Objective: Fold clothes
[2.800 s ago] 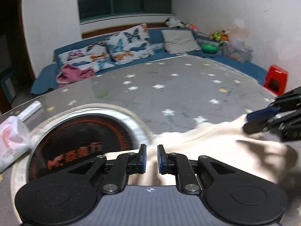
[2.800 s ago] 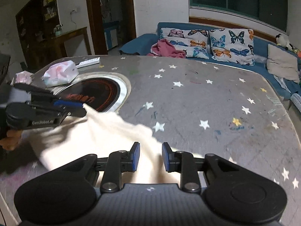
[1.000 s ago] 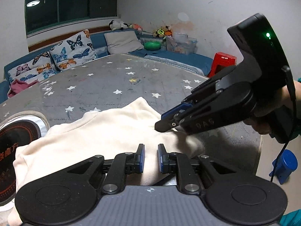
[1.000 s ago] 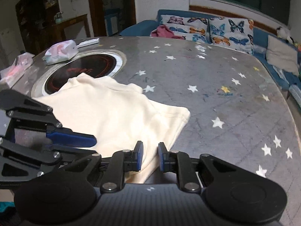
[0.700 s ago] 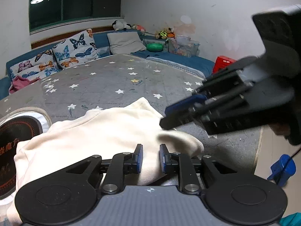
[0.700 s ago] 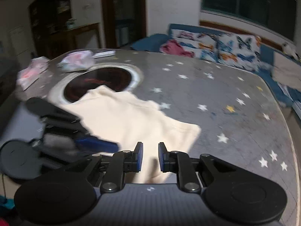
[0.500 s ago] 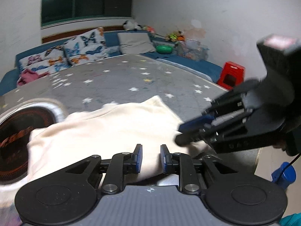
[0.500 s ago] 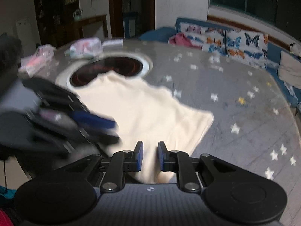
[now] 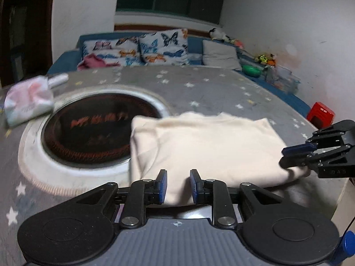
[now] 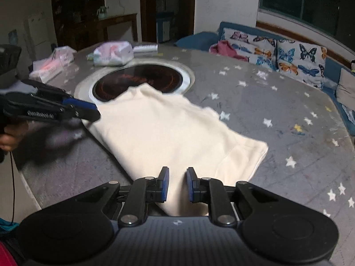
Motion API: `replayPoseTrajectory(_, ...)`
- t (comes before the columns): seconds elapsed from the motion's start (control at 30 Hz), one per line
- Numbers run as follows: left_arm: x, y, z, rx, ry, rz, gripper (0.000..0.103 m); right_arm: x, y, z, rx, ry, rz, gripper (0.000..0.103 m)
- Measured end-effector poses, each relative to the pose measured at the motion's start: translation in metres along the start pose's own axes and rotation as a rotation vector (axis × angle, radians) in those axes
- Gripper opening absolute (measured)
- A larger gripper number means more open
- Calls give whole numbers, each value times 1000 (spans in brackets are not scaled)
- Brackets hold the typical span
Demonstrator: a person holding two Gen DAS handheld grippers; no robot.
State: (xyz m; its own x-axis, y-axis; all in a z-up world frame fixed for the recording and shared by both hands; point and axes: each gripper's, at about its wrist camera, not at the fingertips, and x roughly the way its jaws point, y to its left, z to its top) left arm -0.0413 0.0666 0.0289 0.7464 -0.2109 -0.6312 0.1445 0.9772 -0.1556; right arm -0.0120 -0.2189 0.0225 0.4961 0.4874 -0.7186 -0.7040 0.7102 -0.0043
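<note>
1. Room: dim, blue sofa (image 9: 66,59) with butterfly cushions (image 9: 164,46) along the far wall, dark window above. Work surface is a grey table (image 10: 255,110) with a star print and a round dark cooktop (image 9: 88,130) inset in it.
2. Far left of table: two soft plastic packs, one pink-white (image 10: 113,53), one nearer the edge (image 10: 51,64); a white remote-like object (image 10: 145,48) lies just beside the first.
3. Left gripper (image 10: 88,110): held by a hand (image 10: 8,137), tips at the left edge of the garment. Jaws stand slightly apart; in its own view (image 9: 177,186) cloth shows in the gap, pads not pressing on it.
4. Cream garment (image 10: 168,133): lies folded flat on the table, far corner overlapping the cooktop rim, near edge at the table's front.
5. Right gripper (image 10: 177,185): over the garment's near edge, narrow gap between pads, cloth visible between them, no clamp seen. In the left view (image 9: 288,157) its tips touch the garment's right corner.
6. Far right: red stool (image 9: 321,113) on the floor beyond the table.
</note>
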Motion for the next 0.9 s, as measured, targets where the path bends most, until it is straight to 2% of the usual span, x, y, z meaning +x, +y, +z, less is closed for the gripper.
replayPoseTrajectory(0.17,-4,3,1,-15,-7,-17,24,-1,-5,3,23,25,8,15)
replayPoseTrajectory(0.3,-2,1,14,-10,-35,-16,25,-3,-2,15,4,-2,5,15)
replayPoseTrajectory(0.47,19,11,16,-17,15,27,24,13,-3,23,22,-3,24,15)
replayPoseTrajectory(0.63,21,20,18,-17,30,31,25,24,-9,21,41,30,27,15)
replayPoseTrajectory(0.9,45,4,54,45,17,18,25,34,-23,53,80,-27,6,15)
